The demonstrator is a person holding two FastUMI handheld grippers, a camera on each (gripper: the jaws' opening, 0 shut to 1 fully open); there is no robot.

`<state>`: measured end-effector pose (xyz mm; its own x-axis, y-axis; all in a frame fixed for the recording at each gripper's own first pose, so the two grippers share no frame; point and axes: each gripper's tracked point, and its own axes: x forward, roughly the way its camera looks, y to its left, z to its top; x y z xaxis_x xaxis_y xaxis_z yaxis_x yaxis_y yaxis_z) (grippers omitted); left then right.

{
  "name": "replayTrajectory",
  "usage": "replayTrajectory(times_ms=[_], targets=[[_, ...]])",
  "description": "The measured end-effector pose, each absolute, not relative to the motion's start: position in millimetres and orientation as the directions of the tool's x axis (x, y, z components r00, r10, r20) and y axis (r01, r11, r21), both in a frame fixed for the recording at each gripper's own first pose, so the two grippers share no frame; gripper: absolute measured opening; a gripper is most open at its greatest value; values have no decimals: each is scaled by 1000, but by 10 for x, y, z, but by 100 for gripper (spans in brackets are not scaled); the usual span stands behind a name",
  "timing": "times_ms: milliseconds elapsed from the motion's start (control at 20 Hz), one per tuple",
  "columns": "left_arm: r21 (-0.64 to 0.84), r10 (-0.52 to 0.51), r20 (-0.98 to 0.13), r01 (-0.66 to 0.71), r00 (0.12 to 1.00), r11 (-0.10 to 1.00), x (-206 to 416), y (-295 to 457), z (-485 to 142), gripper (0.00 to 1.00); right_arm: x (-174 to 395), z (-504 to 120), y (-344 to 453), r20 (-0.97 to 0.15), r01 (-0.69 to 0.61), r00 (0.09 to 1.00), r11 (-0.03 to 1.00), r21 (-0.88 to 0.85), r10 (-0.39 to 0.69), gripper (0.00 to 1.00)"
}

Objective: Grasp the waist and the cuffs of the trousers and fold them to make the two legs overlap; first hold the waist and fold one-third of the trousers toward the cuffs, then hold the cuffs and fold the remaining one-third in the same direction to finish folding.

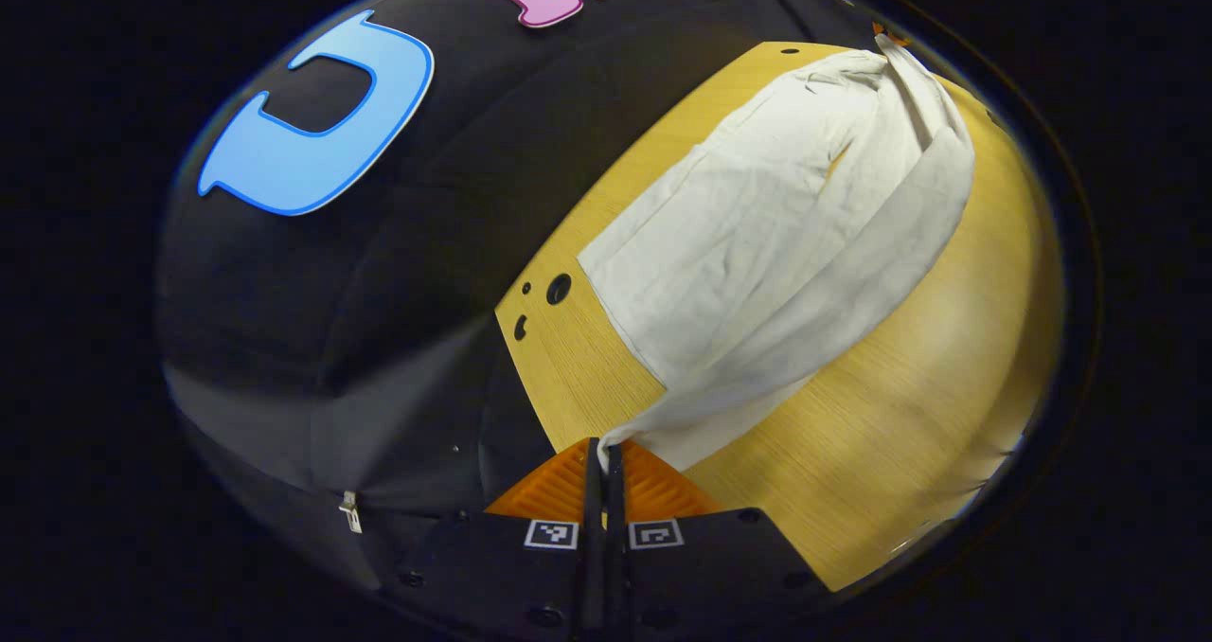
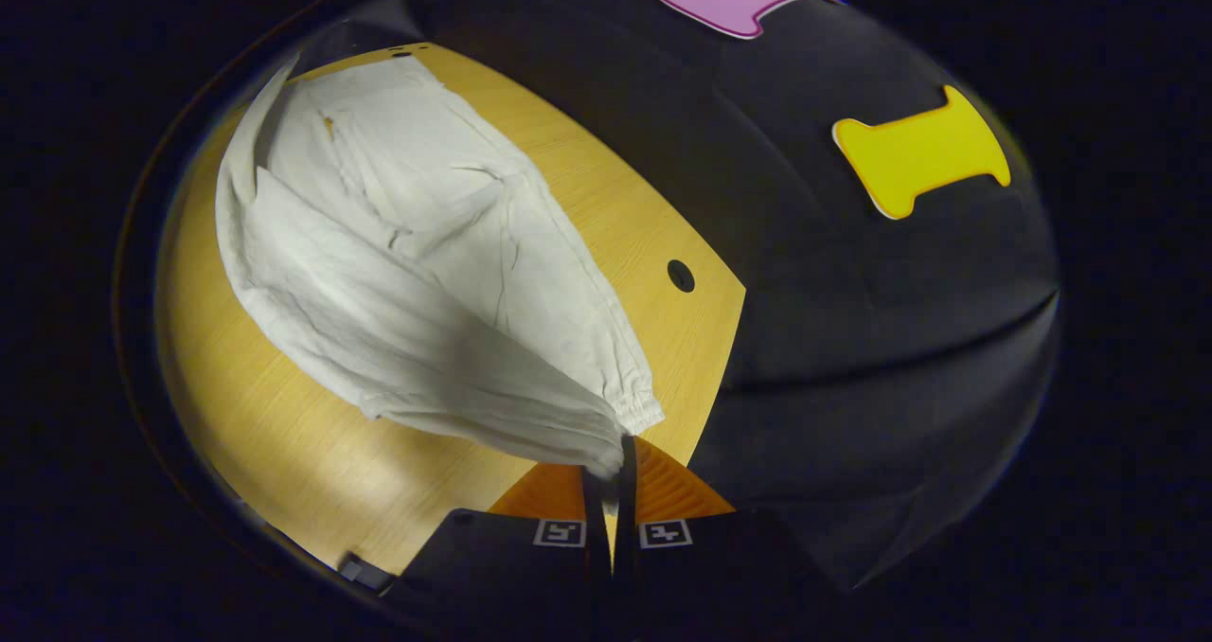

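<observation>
White trousers lie lengthwise on a wooden table. In the left gripper view my left gripper is shut on a corner of the wide waist end, and a band of cloth rises from the table into its fingers. In the right gripper view the trousers stretch away from me. My right gripper is shut on the cuff of the upper leg, held just above the table. The gathered cuff of the other leg lies flat beside it. The held leg sags in a fold between both ends.
Round holes are cut into the table near its edge, one of them beside the cuffs. The booth's black cloth wall stands close behind the table edge. Bare wood runs along the near side of the trousers.
</observation>
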<state>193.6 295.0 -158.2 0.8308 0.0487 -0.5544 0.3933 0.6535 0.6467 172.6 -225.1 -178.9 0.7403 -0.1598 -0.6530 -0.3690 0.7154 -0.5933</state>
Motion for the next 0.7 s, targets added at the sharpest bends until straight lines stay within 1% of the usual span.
replayTrajectory(times_ms=[200, 350, 400, 500, 550, 600, 700], targets=[[632, 46, -522, 350, 852, 691, 2390, 2832, -1393, 5, 2087, -1760, -2257, -635, -270, 755, 807, -525, -161, 6], [637, 54, -488, 313, 871, 705, 2710, 2745, -1311, 5, 2393, -1785, -2287, -625, -215, 763, 849, -484, -163, 5], [623, 61, -475, 287, 878, 728, 2797, 2687, -1311, 5, 2497, -1794, -2290, -619, -185, 767, 866, -465, -168, 5], [491, 49, -465, 211, 884, 845, 2998, 2480, -1330, 5, 2684, -1822, -2297, -609, -115, 770, 899, -422, -188, 5], [438, 52, -452, 170, 891, 883, 3131, 2426, -1314, 5, 2788, -1836, -2309, -603, -70, 771, 915, -398, -203, 5], [404, 64, -442, 135, 895, 905, 3247, 2416, -1317, 5, 2893, -1816, -2332, -595, -28, 773, 925, -379, -221, 6], [360, 75, -446, 102, 892, 927, 3494, 2413, -1379, 5, 3007, -1827, -2380, -599, 17, 767, 941, -337, -228, 6]])
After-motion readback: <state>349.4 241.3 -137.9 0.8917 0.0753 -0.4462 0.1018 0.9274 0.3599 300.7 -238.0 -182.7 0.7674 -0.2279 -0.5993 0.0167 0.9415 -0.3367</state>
